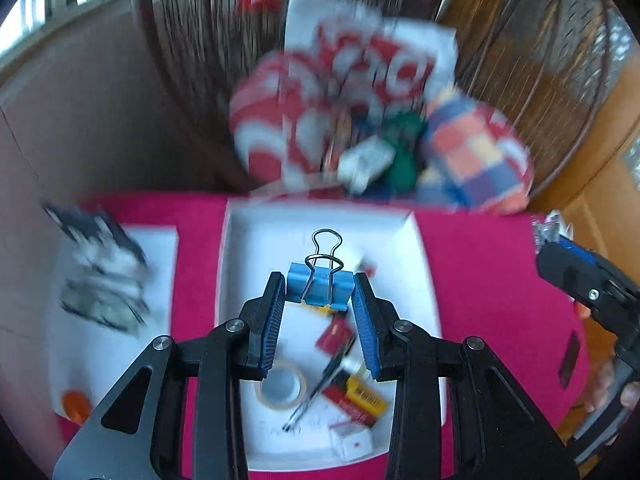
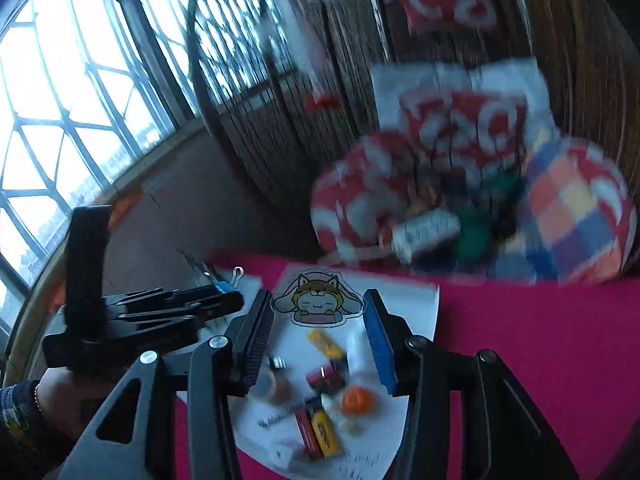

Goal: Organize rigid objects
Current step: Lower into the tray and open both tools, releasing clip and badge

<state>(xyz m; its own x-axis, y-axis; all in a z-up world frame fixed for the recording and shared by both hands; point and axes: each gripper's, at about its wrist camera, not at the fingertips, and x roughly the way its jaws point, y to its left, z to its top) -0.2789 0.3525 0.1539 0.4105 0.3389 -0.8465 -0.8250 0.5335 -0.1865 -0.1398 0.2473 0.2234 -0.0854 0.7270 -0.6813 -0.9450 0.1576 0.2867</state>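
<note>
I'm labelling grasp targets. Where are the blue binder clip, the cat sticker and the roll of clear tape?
Blue binder clip (image 1: pixel 320 289): left wrist view, on its blue body.
Cat sticker (image 2: pixel 318 299): right wrist view, on the cat's face.
Roll of clear tape (image 1: pixel 281 385): left wrist view, on its ring.

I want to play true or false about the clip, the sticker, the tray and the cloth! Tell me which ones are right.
1. The left gripper holds a blue binder clip. True.
2. The clip lies flat in the tray. False: it is held above the white tray, pinched between the fingers.
3. The right gripper holds a cat sticker. True, as far as the right wrist view shows: the sticker sits between its fingers.
4. The cloth on the table is green. False: the cloth is pink.
5. A roll of tape lies in the tray. True.
</note>
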